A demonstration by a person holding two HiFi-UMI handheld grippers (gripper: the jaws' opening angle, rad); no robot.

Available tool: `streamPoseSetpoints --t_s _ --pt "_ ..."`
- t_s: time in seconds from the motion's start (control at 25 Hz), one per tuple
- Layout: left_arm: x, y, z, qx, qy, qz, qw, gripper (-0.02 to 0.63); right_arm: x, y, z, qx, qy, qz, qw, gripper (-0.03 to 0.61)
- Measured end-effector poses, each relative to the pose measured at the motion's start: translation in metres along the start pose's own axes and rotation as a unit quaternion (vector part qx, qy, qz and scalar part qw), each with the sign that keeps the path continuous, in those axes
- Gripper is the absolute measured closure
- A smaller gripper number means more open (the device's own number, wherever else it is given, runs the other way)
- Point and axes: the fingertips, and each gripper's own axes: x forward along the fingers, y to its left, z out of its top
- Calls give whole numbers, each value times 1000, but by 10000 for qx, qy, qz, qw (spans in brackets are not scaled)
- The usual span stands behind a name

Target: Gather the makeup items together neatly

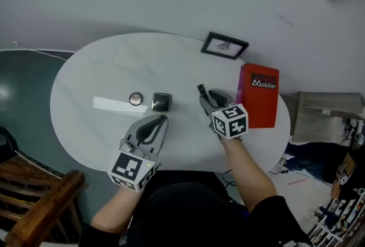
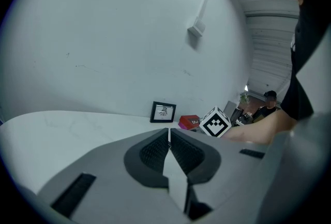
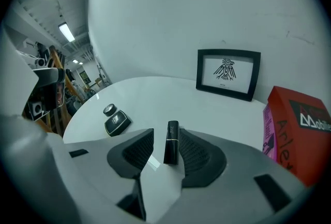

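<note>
Left gripper [image 1: 163,119] — jaws pressed together, empty — is held just short of the square compact [image 1: 161,102] and round pot [image 1: 136,98]. Right gripper [image 3: 165,149] is spread round the lipstick [image 3: 171,143], unpinched — long axis along the jaws, the other two items lying to its left.

The left forearm [image 1: 111,213] keeps the left hand-held gripper [image 1: 161,120] near the body, jaws pressed together, while the right forearm [image 1: 249,169] stretches the right hand-held gripper [image 1: 206,97] further forward, jaws apart.

Red box [image 3: 297,130] cut off by the right gripper view's edge, lipstick [image 1: 201,90] with near end hidden behind the right hand-held gripper [image 1: 210,97]
</note>
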Motion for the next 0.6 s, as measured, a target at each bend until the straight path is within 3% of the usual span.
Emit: streamPoseSetpoints --t_s 0.4,0.6 --pt "-12 16 -5 32 111 -62 9999 589 18 -6 -22 269 200 -270 9991 451" --pt "-20 22 0 82 84 -174 9998 590 8 -3 -20 482 43 -444 9978 476"
